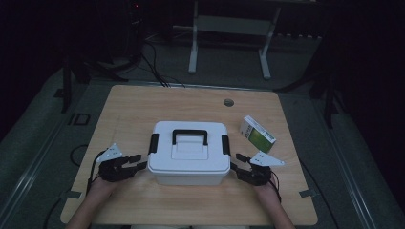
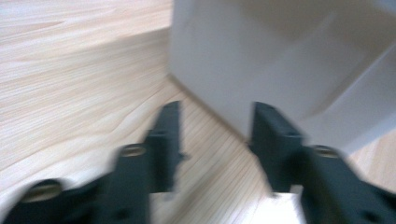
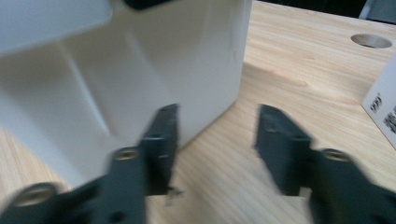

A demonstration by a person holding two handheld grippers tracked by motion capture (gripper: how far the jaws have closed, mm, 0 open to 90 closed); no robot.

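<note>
Centrally, we see a white storage box with a black carrying handle and black side latches resting on the wooden surface, slightly toward six o'clock from its middle. At the box's nine o'clock side our left tongs lie low over the surface, their tips just beside the lower wall of the box; in the left gripper view these tongs stand apart with bare wood between the jaws, and the white wall of the box rises just beyond them. At the box's three o'clock side our right tongs sit likewise near the wall; in the right gripper view they are also apart and hold nothing, with a corner of the box just ahead of the jaw at its left. Whether either pair touches the box we cannot tell, since both gripper views are blurred. A small green-and-white carton lies at two o'clock from the box, well apart from it, and a round cable hole marks the surface toward one o'clock.
</note>
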